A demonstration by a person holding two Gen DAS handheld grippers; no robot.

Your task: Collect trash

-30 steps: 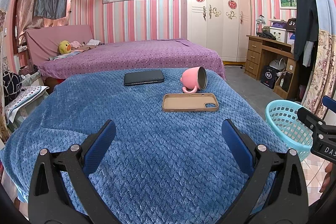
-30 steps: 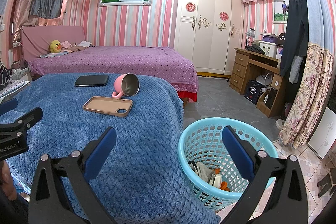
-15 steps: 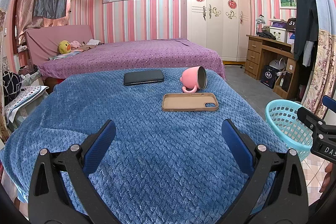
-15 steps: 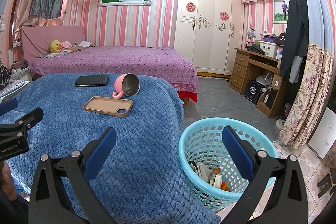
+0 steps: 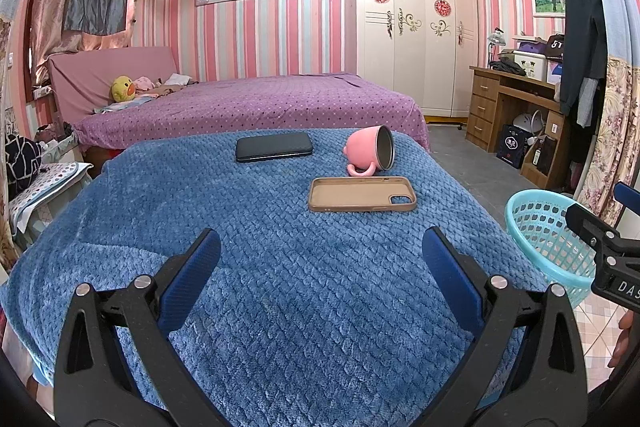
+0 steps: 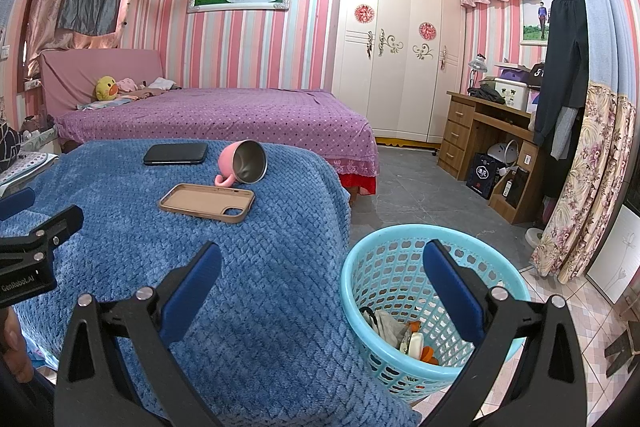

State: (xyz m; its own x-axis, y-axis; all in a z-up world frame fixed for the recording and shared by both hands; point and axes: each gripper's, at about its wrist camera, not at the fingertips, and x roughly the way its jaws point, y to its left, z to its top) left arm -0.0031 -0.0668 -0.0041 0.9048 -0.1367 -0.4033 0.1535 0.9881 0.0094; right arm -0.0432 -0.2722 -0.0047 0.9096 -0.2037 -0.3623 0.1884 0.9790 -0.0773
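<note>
A light blue plastic basket stands on the floor at the right of the blue-blanketed table; it holds several pieces of trash at its bottom. It also shows in the left wrist view. My right gripper is open and empty, above the table's right edge and the basket's rim. My left gripper is open and empty over the blanket. No trash shows on the blanket.
On the blanket lie a tan phone case, a tipped pink mug and a black phone. A purple bed stands behind. A wooden desk and hanging clothes are at right.
</note>
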